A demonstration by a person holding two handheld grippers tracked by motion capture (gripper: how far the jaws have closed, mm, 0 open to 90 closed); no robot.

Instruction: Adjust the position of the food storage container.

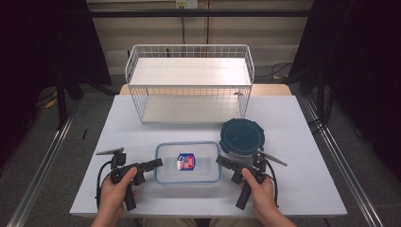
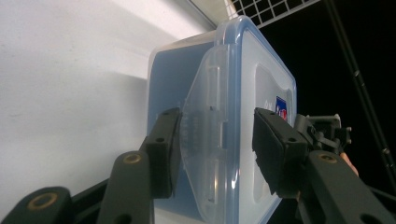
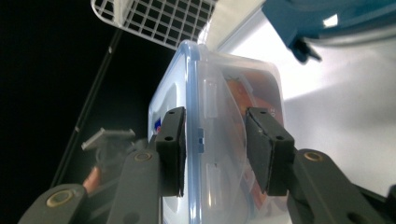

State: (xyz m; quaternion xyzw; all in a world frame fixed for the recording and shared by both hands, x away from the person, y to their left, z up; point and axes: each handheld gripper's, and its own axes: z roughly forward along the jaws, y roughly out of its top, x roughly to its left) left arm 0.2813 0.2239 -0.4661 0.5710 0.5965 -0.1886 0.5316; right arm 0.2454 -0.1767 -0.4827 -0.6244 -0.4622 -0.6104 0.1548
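Each side clasp of the clear rectangular plastic container with blue-rimmed lid (image 1: 187,163) sits between jaws: left gripper (image 2: 217,140) and right gripper (image 3: 215,147) both straddle unclenched, pads apart from the flaps.

Left tongs (image 1: 158,163): you hold them level, pointing inward to the right, jaws partly apart.
Right tongs (image 1: 219,160): held level, pointing inward to the left, jaws partly apart.
Forearms: both enter from the bottom edge.
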